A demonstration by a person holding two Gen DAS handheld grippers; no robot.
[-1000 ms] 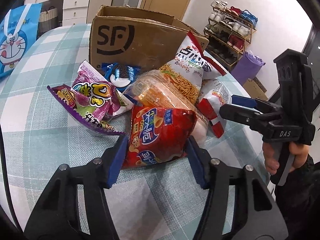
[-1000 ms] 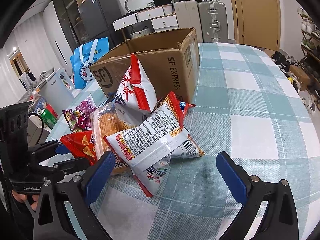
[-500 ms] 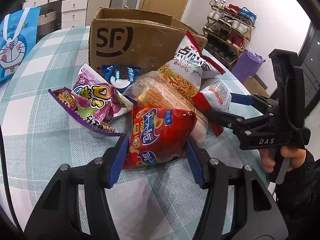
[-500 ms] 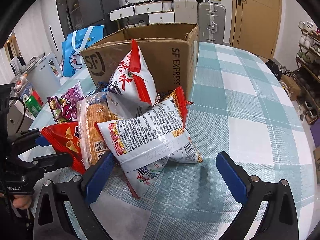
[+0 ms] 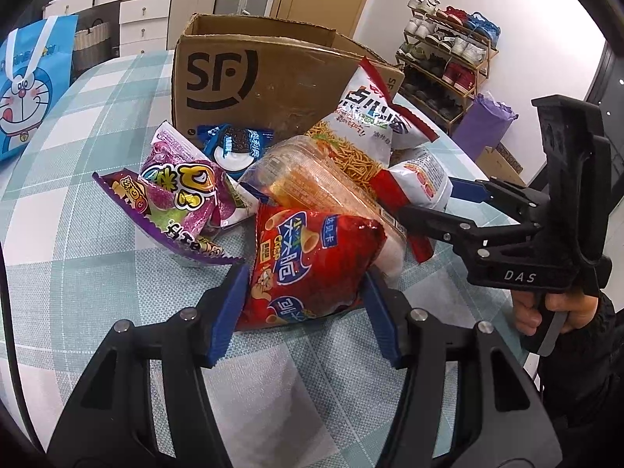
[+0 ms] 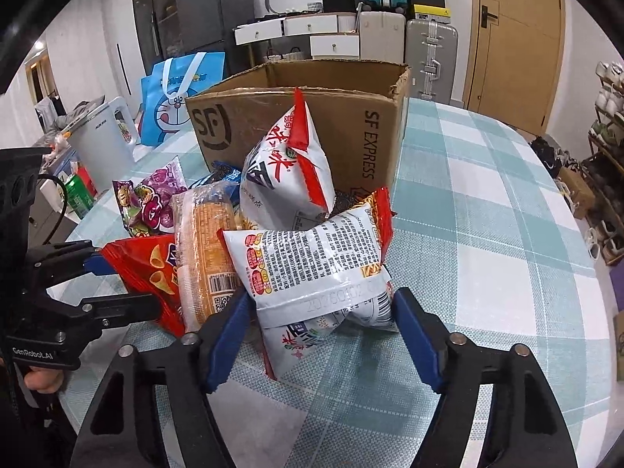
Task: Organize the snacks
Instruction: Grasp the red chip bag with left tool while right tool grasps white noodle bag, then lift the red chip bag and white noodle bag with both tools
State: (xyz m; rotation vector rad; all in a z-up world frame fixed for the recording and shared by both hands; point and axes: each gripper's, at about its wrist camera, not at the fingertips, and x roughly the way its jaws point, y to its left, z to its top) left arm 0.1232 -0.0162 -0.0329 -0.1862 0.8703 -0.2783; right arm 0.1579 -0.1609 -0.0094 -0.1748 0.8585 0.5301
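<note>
Left gripper [image 5: 304, 308] clamped on the red chip bag [image 5: 312, 265]; both blue pads pressed into the bag's lower sides; bag sits at the near edge of the snack pile on the checked tablecloth [image 5: 78, 273].

Right gripper [image 6: 319, 335] closing around the white noodle packet [image 6: 312, 265]; packet lies between the pads, left pad touching its lower corner, right pad just at its edge; firm squeeze not clear from the right wrist view. From the left wrist view the same gripper comes in from the right, fingers either side of that white packet [image 5: 425, 179].

Pile layout: clear-wrapped biscuit pack [image 5: 312, 183] between the red bag and the noodle packet; tall white-and-red snack bag [image 6: 288, 171] behind, leaning on the cardboard box [image 5: 273, 78]; purple candy bag [image 5: 175, 199] to the left; blue cookie pack [image 5: 234, 148] against the box wall.

Box open at the top, standing on the table behind the pile; inside not visible.

A hand [image 5: 546, 308] in a dark sleeve holds the right gripper's handle.
</note>
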